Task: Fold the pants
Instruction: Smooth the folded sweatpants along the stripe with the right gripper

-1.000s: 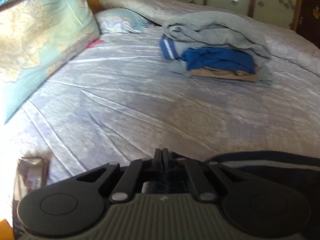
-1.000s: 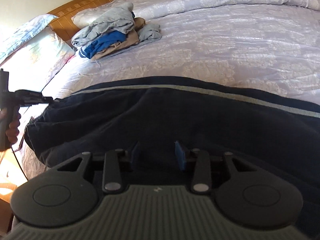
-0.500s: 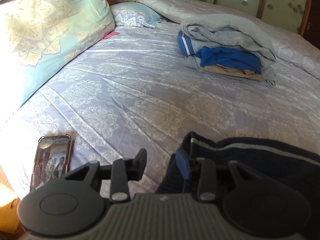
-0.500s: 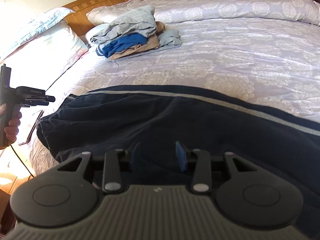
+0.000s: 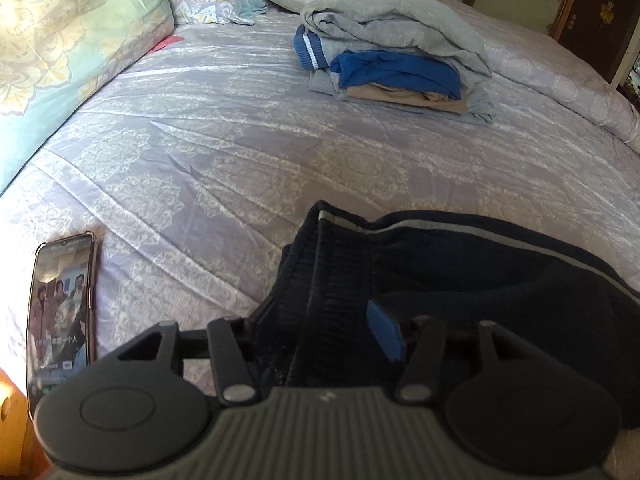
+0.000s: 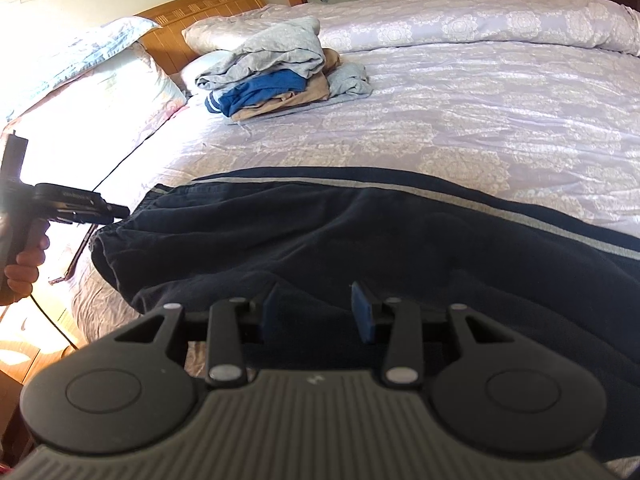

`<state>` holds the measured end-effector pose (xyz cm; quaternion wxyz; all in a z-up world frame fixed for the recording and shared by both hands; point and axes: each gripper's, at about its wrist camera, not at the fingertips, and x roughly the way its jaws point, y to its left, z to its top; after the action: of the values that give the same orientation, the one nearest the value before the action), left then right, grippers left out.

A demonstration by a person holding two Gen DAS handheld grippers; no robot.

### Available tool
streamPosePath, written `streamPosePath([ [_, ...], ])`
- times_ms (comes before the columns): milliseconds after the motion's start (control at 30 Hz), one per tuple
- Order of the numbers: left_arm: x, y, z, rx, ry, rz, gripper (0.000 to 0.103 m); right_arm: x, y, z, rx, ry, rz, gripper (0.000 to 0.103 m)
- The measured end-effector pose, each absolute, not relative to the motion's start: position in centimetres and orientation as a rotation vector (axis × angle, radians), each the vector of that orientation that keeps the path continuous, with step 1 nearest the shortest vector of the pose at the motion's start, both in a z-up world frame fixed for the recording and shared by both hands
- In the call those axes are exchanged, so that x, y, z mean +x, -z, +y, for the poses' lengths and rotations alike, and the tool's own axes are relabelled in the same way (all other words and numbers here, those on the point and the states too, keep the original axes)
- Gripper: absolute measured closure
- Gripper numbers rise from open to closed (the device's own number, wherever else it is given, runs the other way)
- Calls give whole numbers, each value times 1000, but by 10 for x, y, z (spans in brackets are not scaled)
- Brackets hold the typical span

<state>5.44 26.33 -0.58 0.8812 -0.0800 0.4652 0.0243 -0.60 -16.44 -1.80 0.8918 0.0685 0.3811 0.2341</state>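
Dark navy pants [image 6: 360, 232] with a grey side stripe lie across the near edge of the bed; they also show in the left wrist view [image 5: 460, 276]. My left gripper [image 5: 320, 328] is open, with the waistband end of the pants lying between its jaws. In the right wrist view the left gripper [image 6: 116, 214] sits at the waistband on the left. My right gripper [image 6: 316, 312] is open over the dark cloth, nothing clamped.
A pile of folded clothes [image 5: 392, 56], grey, blue and tan, sits further back on the lilac bedspread [image 5: 240, 128]. A phone [image 5: 60, 320] lies at the bed's left edge. Pillows [image 5: 60, 52] and a wooden headboard [image 6: 208, 12] are at the left.
My left gripper was shut on the pants, then opened and pulled back and now has the waistband between its open jaws. The right gripper stayed open and shifted slightly.
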Motion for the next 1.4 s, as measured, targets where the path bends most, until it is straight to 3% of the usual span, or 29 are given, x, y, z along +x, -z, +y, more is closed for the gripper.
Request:
streamPosePath([
  [33, 52, 6, 262, -166, -25, 968, 63, -6, 18, -164, 140, -485, 791, 60],
  [67, 50, 6, 260, -163, -3, 966, 79, -7, 18, -164, 138, -484, 792, 60],
  [167, 48, 10, 257, -109, -33, 976, 95, -7, 21, -161, 135, -477, 802, 60],
  [433, 49, -4, 273, -150, -117, 903, 101, -7, 19, -157, 127, -472, 800, 60],
  [533, 59, 15, 256, 141, -328, 895, 101, -7, 20, -156, 127, -474, 804, 60],
  [633, 60, 29, 274, 3, -300, 995, 101, -9, 22, -156, 117, -477, 810, 60],
  [833, 21, -18, 294, -250, -281, 823, 100, -14, 16, -187, 176, -425, 797, 60],
  [1033, 26, -39, 231, -202, -22, 772, 97, -23, 23, -244, 373, -327, 789, 59],
  [1133, 39, -11, 201, -62, -36, 866, 96, -22, 46, -251, 282, -319, 939, 65],
  [1167, 44, 5, 197, 15, -94, 914, 96, -29, 53, -254, 230, -331, 937, 75],
  [1300, 45, 36, 201, 76, -151, 972, 97, -43, 56, -293, 391, -303, 954, 90],
  [1333, 44, 31, 197, 79, -160, 976, 97, -47, 56, -299, 412, -302, 947, 90],
  [1400, 41, 16, 191, 63, -163, 961, 94, -61, 48, -312, 444, -271, 899, 71],
])
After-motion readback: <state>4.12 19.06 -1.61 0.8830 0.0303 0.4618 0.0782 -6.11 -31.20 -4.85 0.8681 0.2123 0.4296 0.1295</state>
